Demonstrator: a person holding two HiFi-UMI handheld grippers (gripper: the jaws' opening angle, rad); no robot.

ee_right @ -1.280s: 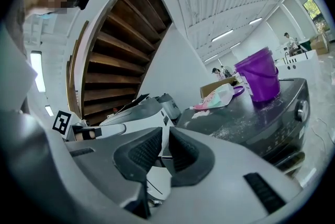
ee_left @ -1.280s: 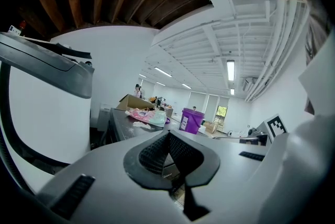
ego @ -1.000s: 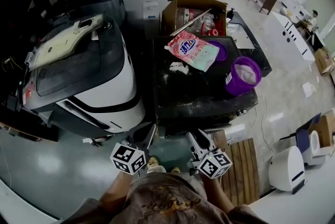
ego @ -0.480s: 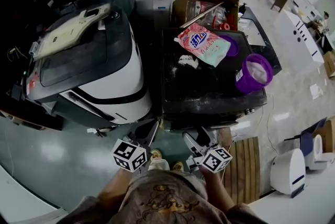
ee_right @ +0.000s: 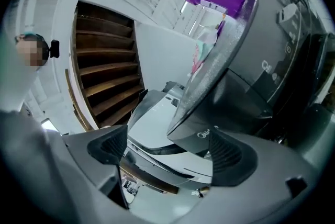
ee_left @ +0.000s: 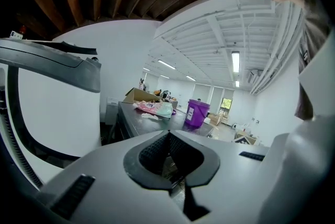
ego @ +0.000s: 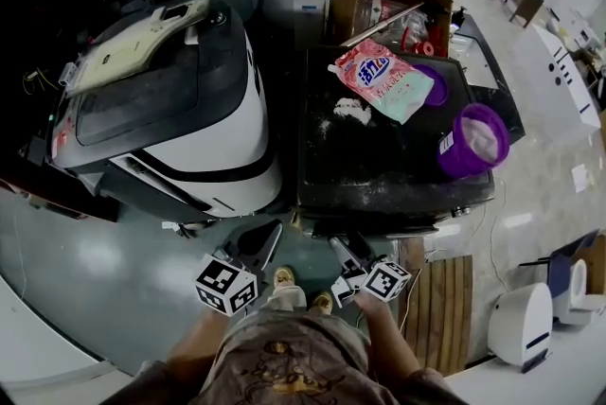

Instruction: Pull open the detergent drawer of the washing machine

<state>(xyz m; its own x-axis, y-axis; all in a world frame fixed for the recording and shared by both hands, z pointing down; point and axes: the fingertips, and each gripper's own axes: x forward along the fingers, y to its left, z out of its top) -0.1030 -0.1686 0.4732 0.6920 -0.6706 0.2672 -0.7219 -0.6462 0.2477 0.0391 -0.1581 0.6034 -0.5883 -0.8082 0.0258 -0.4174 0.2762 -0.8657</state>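
The washing machine with a black, dusty top stands in front of me in the head view. Its dark front panel with control marks shows in the right gripper view, which is rolled sideways. I cannot make out the detergent drawer on it. My right gripper hangs just before the machine's front edge. Its jaws are opening wide with nothing between them. My left gripper is beside it to the left, short of the machine. Its pads meet, shut on nothing.
A pink detergent bag and a purple bucket sit on the washer's top. A cardboard box stands behind it. A white and black machine stands close at the left. A wooden pallet lies on the floor at the right.
The right gripper's jaws have spread from nearly shut to wide apart, and the gripper has rolled and sunk a little. The left gripper has stayed where it was.
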